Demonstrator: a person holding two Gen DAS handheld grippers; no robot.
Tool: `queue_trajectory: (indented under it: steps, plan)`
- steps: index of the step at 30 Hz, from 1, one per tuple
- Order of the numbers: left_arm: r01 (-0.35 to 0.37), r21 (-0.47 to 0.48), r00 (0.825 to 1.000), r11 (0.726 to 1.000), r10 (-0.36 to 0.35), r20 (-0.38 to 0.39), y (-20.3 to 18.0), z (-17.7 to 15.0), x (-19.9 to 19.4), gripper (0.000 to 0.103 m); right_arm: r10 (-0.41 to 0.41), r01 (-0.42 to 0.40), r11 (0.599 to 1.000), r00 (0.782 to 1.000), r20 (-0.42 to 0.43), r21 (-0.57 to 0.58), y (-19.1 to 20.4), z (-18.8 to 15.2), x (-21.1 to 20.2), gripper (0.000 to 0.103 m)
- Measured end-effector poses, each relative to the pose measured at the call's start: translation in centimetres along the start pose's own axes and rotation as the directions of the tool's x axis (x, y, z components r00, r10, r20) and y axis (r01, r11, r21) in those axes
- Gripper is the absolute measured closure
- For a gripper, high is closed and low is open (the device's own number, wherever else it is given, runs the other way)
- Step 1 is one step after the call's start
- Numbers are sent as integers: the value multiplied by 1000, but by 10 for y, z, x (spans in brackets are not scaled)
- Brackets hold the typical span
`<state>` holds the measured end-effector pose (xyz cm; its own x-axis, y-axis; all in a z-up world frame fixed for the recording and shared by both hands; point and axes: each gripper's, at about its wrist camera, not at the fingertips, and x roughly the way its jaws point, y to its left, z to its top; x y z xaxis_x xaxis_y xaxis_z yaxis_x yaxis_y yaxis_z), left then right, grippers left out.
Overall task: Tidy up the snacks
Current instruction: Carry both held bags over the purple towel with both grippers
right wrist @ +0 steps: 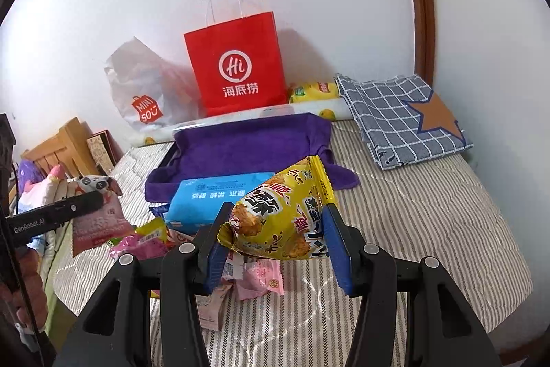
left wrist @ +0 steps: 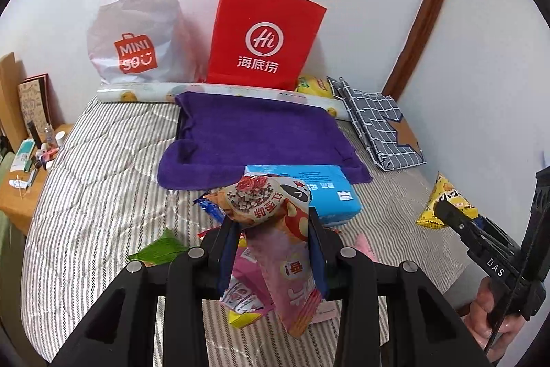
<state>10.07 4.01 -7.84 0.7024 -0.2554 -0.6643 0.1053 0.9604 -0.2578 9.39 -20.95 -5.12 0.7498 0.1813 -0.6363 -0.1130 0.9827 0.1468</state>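
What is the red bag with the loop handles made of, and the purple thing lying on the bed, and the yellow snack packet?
The red bag looks like stiff matte paper: sharp folds, thin twisted cord handles. The purple thing seems to be soft fuzzy cloth, probably a towel, since it lies limp and has no shine. The yellow snack packet, gripped in the right gripper, looks like glossy plastic film: it crinkles and reflects light.

Both wrist cams close, facing red bag (left wrist: 264, 36).

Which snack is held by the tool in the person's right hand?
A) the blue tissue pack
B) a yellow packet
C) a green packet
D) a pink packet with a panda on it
B: in the right wrist view the yellow packet sits clamped between the blue-padded jaws of the right gripper.
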Motion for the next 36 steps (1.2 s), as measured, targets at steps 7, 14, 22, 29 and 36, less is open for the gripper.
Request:
queue_trajectory:
  steps: [7,14,22,29,36]
  plan:
    - [8,15,1000,1000,-8,0,-6,7,7,68,7,-7,1000,1000,13,-24,10,9,3,52]
    - [4,34,1000,999,-4,-3,-11,21,23,68,17,-17,998,1000,8,-56,20,25,22,52]
    - [-3,57,1000,998,4,-9,-15,55,49,68,21,-20,997,1000,9,-80,23,59,51,52]
    - [-37,75,999,996,38,-6,-12,92,76,68,18,-17,995,1000,14,-97,24,101,88,52]
    - [-67,68,998,995,68,-11,9,131,106,68,25,-24,994,1000,9,-110,26,142,139,52]
